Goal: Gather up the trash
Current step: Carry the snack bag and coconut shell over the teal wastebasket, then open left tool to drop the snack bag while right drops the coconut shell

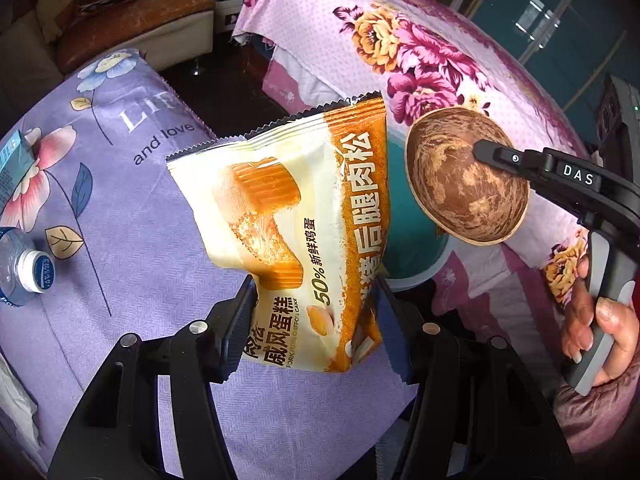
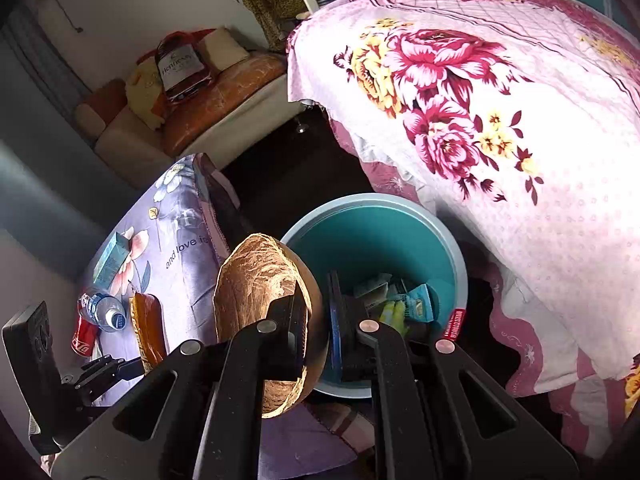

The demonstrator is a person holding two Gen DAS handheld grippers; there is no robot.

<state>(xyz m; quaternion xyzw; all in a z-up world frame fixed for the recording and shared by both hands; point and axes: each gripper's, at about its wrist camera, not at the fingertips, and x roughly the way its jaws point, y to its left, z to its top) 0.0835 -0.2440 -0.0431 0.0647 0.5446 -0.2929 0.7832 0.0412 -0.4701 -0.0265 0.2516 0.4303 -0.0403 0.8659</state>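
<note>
With wrappers already lying in the teal bin [image 2: 372, 236] at frame centre, a cake wrapper [image 1: 288, 236] is being pinched by the left gripper [image 1: 316, 320] and a coconut shell [image 2: 264, 312] by the right gripper [image 2: 316, 328], while a bottle [image 2: 102, 312], can [image 2: 82, 340] and carton [image 2: 110, 258] are being left at lower left.
</note>
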